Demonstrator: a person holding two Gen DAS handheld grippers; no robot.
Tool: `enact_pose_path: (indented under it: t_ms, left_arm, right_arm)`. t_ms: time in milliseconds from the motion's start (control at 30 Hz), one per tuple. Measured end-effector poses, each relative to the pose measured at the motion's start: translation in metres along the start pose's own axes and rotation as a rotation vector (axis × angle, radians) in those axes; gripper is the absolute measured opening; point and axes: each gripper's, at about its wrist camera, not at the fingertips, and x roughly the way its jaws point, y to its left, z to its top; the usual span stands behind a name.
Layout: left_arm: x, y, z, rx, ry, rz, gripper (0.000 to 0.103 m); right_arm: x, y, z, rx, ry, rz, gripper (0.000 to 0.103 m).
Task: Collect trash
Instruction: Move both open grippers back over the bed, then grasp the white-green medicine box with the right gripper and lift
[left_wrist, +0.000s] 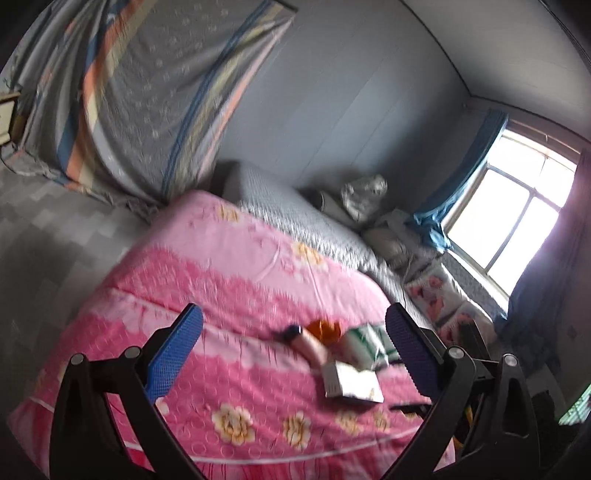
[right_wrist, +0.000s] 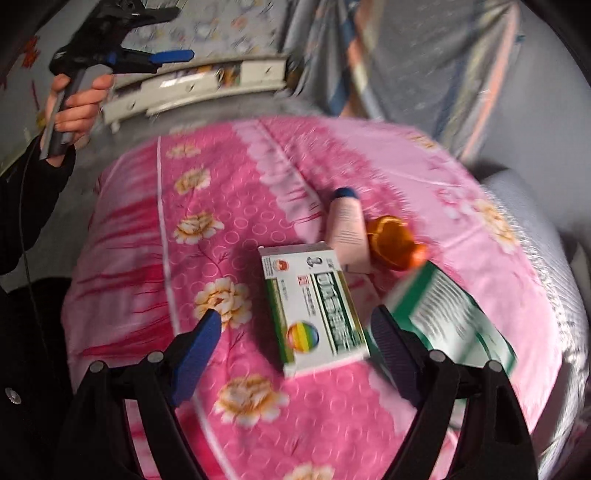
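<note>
The right claw (right_wrist: 293, 330) is wide open and holds nothing. It hangs low over the pink blanket (right_wrist: 147, 295). Between its two blue fingers (right_wrist: 199, 350) lies a small white and green box (right_wrist: 314, 310), flat on the blanket. This box looks like the first piece of trash to pick up.

Just to the right of it lies a bigger green and white box (right_wrist: 454, 317). It sits very near the right finger. A little farther away there is a pink tube with a dark cap (right_wrist: 347, 229), and an orange peel (right_wrist: 395, 245) is touching the tube.

The left claw (left_wrist: 293, 339) is wide open too and holds nothing. It is up in the air, well apart from the trash, looking down at the same pile on the bed.

What could go wrong? The blanket is soft, so the fingers might pinch the cloth along with the box. The right finger might bump the bigger box and push it. The flat box might slip out if the claw grabs only its edge.
</note>
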Motion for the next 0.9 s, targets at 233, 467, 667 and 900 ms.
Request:
enact_pose_path:
  t_ms: [233,467,667,900]
  left_arm:
    - [0.025,0.002,-0.021,0.024,0.067,-0.033,0.094]
    - [0.044,0.005,-0.029,0.028,0.115,-0.018,0.095]
    - [0.053,0.0,-0.033,0.053,0.142,0.006,0.094]
    - [0.069,-0.032,-0.035,0.154,0.189,0.013,0.095]
  right_arm:
    - [0.049,-0.012,0.018,-0.055,0.139,0.055,0.079]
    - [0.072,-0.02,0.018,-0.049,0.195,0.077,0.07]
    - [0.074,-0.026,0.016,-0.008,0.183,0.096,0.062]
    - [0.056,-0.035,0.012,0.1,0.103,0.15,0.062]
